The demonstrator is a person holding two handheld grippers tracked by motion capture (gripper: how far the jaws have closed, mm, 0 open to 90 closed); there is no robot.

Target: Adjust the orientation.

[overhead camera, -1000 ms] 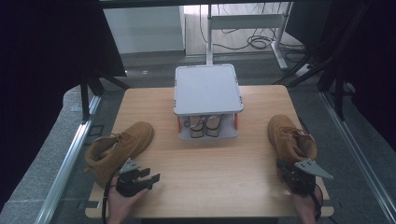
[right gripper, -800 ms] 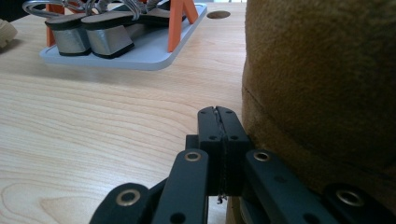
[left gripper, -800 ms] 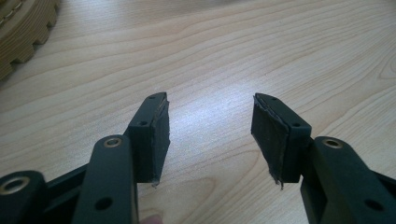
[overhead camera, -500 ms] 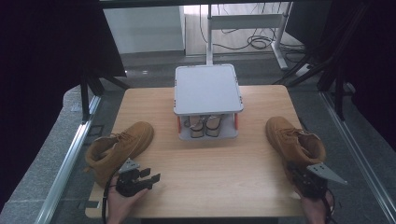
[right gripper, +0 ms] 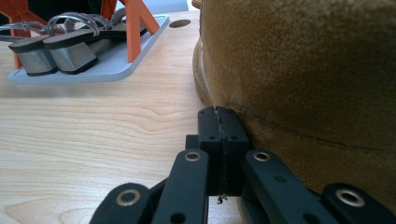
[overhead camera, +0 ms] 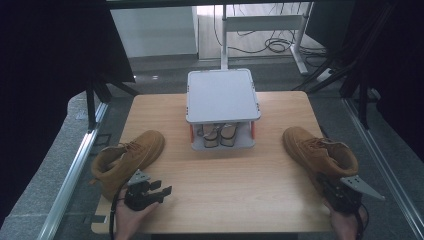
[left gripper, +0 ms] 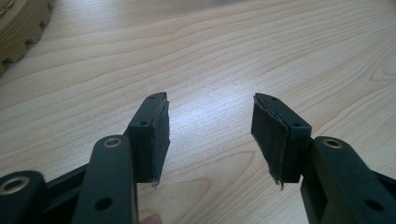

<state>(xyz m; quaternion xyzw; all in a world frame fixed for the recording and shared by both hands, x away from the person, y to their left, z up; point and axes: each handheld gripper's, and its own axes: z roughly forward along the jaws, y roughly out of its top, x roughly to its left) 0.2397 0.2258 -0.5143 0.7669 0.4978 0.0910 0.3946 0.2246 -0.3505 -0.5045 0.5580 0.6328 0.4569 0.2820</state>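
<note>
Two tan suede boots lie on the wooden table [overhead camera: 225,175]. The left boot [overhead camera: 127,159] is at the near left; its sole edge [left gripper: 18,23] appears in the left gripper view. My left gripper [overhead camera: 162,192] [left gripper: 210,126] hovers just right of it over bare wood, open and empty. The right boot [overhead camera: 320,152] lies at the near right, toe pointing away. My right gripper [overhead camera: 327,182] [right gripper: 218,114] is shut, pads pressed together, with its tips against the lower heel of that boot [right gripper: 303,70]. I see nothing between the pads.
A grey two-tier rack [overhead camera: 222,95] with orange posts stands at the table's far middle, and a pair of sandals [overhead camera: 217,135] [right gripper: 56,46] rests on its lower shelf. Metal rails run along both sides of the table. Cables and a desk frame lie beyond the far edge.
My right gripper has moved right and toward the near edge, and the right boot's heel has swung that way with it. The left gripper and left boot have stayed put.
</note>
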